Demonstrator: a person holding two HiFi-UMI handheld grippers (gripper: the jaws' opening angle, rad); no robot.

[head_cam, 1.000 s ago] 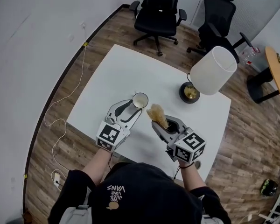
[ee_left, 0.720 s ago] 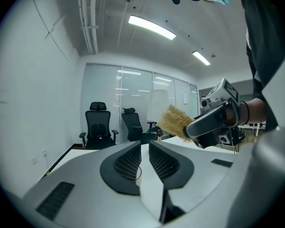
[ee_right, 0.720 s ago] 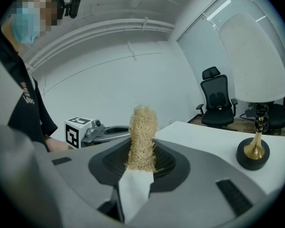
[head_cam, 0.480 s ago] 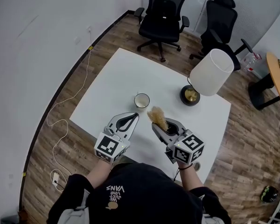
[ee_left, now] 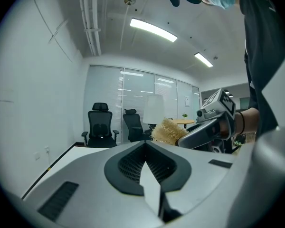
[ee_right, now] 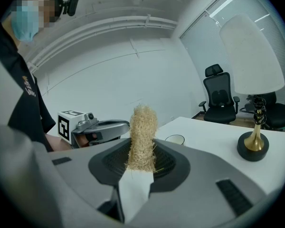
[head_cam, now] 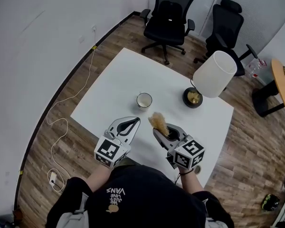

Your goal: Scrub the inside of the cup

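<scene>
1. Pulling back from the cup (head_cam: 144, 100), your left gripper (head_cam: 134, 121) has let it go and is now closed on nothing. The cup stands upright and alone mid-table, apart from both grippers.
2. Your right gripper (head_cam: 156, 128) is clamped on the scrubber (head_cam: 157, 119). With nothing steadying the cup, I judge the scrubbing finished or paused.
3. Counted: one white table (head_cam: 109, 84), two chairs (head_cam: 168, 13), one lamp (head_cam: 214, 74), two grippers, one cup, one scrubber.

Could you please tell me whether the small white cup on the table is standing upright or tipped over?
Upright: the small white cup stands on the white table, its round rim level and open mouth facing up.
</scene>
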